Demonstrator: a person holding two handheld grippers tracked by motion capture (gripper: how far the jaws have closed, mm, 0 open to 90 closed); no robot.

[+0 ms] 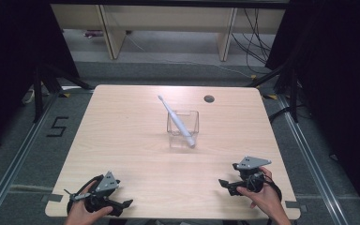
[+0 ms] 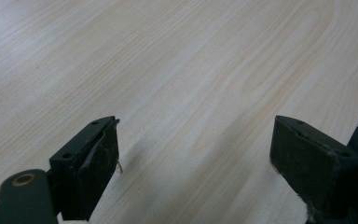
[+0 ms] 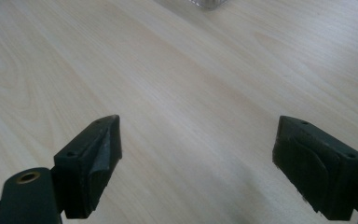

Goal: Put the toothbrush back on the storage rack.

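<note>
Toothbrush (image 1: 177,121) is what we are working on: it stands propped in the clear square cup (image 1: 183,127) at the middle of the high view, well apart from both grippers at the bottom of the frame. Its long axis runs on a diagonal, with the bristle head pointing to the upper left of the frame, above the cup's rim, and the thick handle end low at the lower right, against the cup's near corner.

Our left gripper (image 1: 122,206) rests at the lower left with its jaws spread wide and nothing between them; in the left gripper view we see only bare table (image 1: 122,136) ahead. Our right gripper (image 1: 225,184) at the lower right is also spread as wide as it goes and holds nothing; a corner of the cup shows at the top edge of the right gripper view.

The risk, as we judge it, is the lean: a nudge on the raised head could lever the light cup over, or slide it across the smooth wood. Clear walls also make the rim hard to judge.
</note>
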